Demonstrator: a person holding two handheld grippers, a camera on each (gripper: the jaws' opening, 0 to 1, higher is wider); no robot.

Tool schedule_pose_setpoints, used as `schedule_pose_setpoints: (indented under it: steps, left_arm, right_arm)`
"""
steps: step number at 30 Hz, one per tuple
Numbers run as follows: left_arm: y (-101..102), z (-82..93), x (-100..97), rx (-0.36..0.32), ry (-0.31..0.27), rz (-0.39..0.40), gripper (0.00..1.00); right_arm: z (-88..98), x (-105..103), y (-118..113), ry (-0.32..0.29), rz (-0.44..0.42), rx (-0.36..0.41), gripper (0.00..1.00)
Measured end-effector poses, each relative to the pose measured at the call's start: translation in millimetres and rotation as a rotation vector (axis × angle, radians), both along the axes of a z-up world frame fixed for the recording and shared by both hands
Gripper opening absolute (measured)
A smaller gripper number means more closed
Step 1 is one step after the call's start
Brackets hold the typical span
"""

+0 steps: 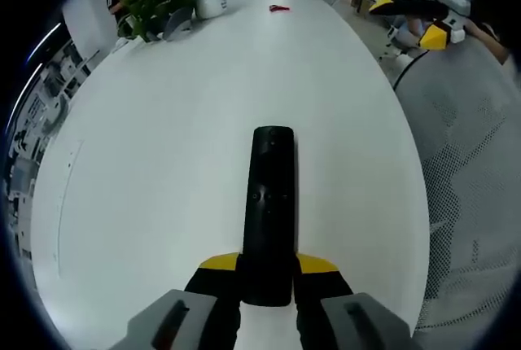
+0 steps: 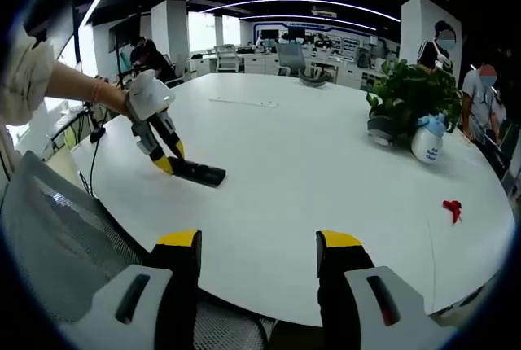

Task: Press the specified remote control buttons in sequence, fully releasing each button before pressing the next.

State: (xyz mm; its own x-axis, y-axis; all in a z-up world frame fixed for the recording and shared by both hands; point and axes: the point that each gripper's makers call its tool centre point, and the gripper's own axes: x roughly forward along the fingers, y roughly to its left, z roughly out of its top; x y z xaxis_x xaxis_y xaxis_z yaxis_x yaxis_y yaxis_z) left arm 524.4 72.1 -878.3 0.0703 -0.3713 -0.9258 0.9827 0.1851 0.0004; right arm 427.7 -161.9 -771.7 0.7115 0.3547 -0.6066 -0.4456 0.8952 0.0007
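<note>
currently the left gripper (image 1: 267, 278) clamps the near end of the black remote (image 1: 270, 203) on the white table (image 1: 163, 163), near its edge; the right gripper (image 2: 259, 251) hovers wide apart, holding nothing, over the edge.

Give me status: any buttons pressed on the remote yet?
Done: the left gripper is shut on the remote, which lies flat on the white table. In hand: holding it steady. Left: every press; the right gripper is open, off the table's edge, away from the remote. Whether any button was pressed cannot be told.
</note>
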Motion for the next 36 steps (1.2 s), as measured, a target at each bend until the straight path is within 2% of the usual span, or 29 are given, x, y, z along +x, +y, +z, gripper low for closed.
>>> schedule_pose_setpoints:
  steps: [19,36]
  left_arm:
    - [-0.8,-0.6,-27.9,-0.006,0.003,-0.042,0.24]
    - [-1.6,-0.8,-48.8,-0.022,0.004,-0.034,0.24]
  right_arm:
    - [-0.8,-0.2,0.6,0.002,0.011,-0.006,0.58]
    - [-1.1,-2.5,3.8,0.003,0.027,-0.006,0.57]
